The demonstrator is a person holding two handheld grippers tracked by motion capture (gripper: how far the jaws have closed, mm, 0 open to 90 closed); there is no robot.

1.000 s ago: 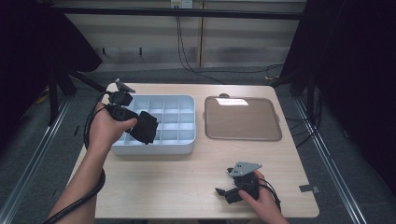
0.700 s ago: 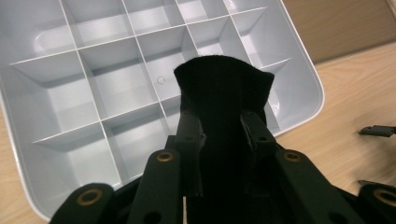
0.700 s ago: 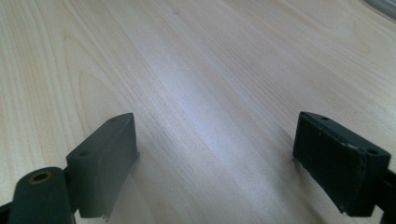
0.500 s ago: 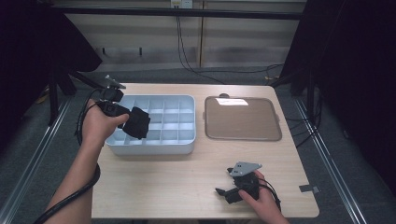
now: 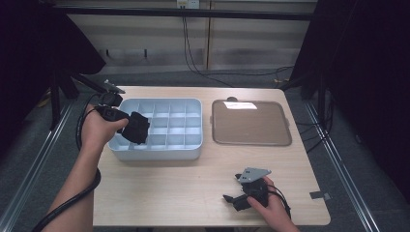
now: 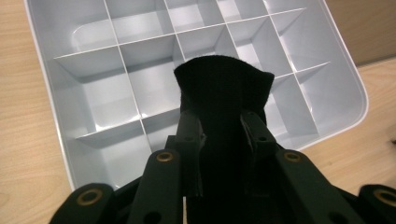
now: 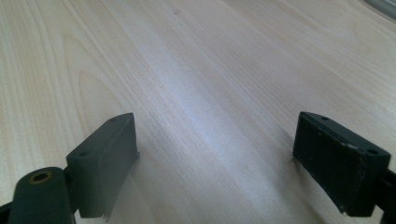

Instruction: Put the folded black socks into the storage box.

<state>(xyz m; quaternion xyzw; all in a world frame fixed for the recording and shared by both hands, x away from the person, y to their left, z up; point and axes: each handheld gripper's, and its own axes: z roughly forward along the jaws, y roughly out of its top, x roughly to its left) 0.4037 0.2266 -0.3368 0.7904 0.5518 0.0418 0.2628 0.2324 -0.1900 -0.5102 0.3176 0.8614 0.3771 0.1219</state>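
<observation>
We see the left gripper (image 5: 126, 126) held over the near-left part of a pale blue-grey tray (image 5: 193, 151), its jaws clamped on a piece of black cloth (image 6: 223, 91). The cloth (image 5: 136, 127) is matte and soft-looking, folded into a thick band; in the left gripper view it rises between the jaws toward twelve o'clock and ends in a wavy, slightly flared edge above the tray's (image 6: 46, 116) compartments. The tray is split into a grid of small square cells. At three o'clock from the tray lies a flat brownish lid (image 5: 251, 123) with rounded corners. Near the table's (image 5: 164, 193) front edge, at about five o'clock, our right gripper (image 5: 231, 199) rests low over bare wood, its jaws spread wide apart with nothing between them.
</observation>
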